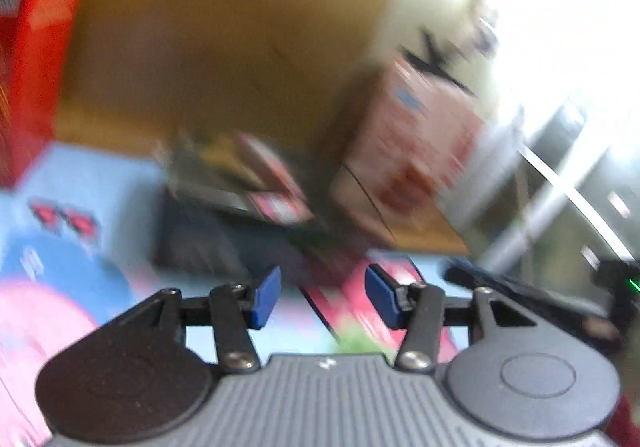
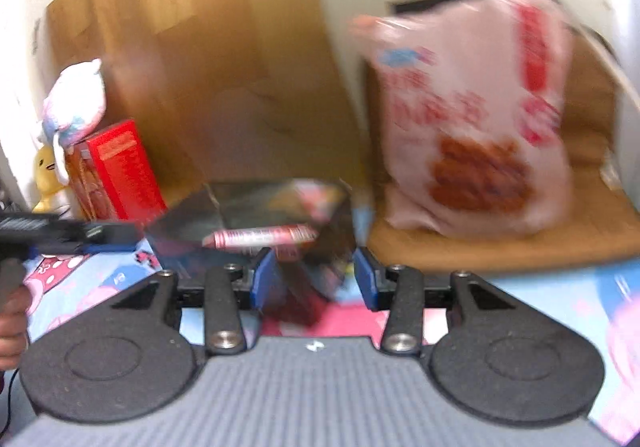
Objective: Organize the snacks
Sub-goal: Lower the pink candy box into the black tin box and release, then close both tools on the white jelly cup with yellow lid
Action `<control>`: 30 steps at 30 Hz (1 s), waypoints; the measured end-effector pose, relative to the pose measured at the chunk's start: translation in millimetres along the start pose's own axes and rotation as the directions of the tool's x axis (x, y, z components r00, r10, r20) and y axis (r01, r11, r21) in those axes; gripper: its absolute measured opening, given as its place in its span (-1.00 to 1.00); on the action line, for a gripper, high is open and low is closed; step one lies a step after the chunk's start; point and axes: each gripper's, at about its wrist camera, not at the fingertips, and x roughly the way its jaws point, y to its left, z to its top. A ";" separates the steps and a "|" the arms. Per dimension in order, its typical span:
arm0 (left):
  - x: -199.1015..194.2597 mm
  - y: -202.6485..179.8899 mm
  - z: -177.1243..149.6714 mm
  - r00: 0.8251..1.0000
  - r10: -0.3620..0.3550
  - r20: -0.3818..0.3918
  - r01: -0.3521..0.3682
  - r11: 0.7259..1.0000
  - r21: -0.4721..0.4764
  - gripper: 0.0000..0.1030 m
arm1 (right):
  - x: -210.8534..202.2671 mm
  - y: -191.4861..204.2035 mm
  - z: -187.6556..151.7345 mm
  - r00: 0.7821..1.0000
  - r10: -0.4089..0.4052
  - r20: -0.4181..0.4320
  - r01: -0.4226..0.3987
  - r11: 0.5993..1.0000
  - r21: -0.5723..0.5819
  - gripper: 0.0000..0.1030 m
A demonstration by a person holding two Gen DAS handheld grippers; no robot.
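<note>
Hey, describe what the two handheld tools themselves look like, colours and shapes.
Both look alike. The left tool has a grey ribbed body, two round black discs at its sides, black linkage bars with silver screws, and blue pads on its fingers. The right tool has the same grey ribbing, black discs, silver screws and blue pads. A small white mark sits at the middle of each body.

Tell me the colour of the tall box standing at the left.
Red, the box shows best in the right wrist view.

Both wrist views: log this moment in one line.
left claw: open, empty | right claw: open, empty | pink snack bag: upright on wooden surface | red box: upright, untouched
</note>
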 end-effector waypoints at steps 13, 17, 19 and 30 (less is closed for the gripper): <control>-20.1 -70.2 -123.6 0.973 -0.078 -0.217 0.112 0.982 0.149 -0.12 | -26.1 9.2 -78.5 0.994 0.071 -0.084 -0.064 0.994 0.086 -0.13; -33.3 -57.9 -134.4 0.982 0.029 -0.187 0.002 0.987 0.162 -0.32 | -41.9 14.6 -87.5 0.994 0.084 -0.074 -0.077 0.992 0.099 -0.14; -43.0 -47.3 -132.8 0.984 0.043 -0.172 -0.019 0.990 0.142 -0.33 | -48.2 22.6 -95.2 0.993 0.082 -0.089 -0.077 0.995 0.067 -0.11; -83.6 8.5 -118.1 0.986 0.139 -0.090 -0.142 0.990 -0.023 -0.19 | -90.5 49.9 -119.0 0.991 0.129 0.031 -0.131 0.990 0.048 0.05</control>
